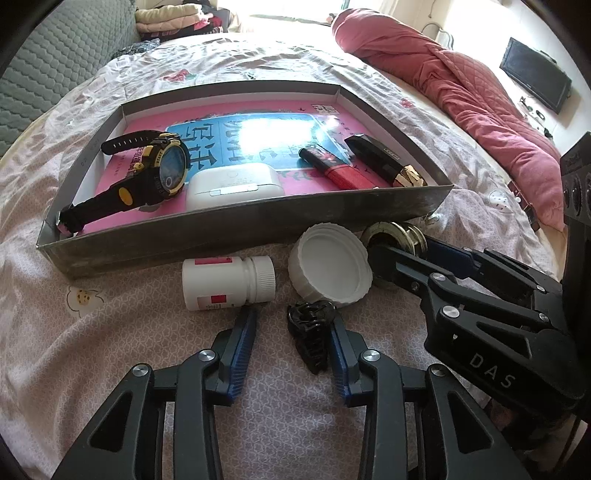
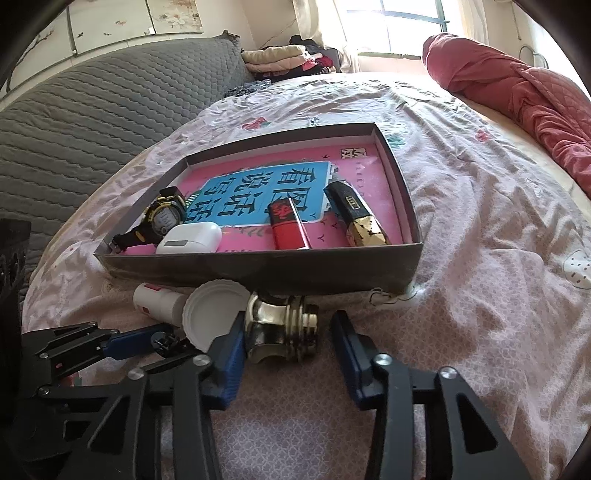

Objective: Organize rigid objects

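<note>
While both claws gape empty, the left gripper [image 1: 293,343] straddling the black hair clip [image 1: 309,338] and the right gripper [image 2: 288,347] the brass fitting [image 2: 282,328], either object could roll or skid off the soft bedsheet [image 2: 480,295].

This was a home bedroom: a bed sheet [image 2: 461,229] spread across the frame, a red quilt [image 1: 476,85] at two o'clock, folded clothes [image 2: 280,59] at twelve, a window [image 2: 410,26] beyond
</note>
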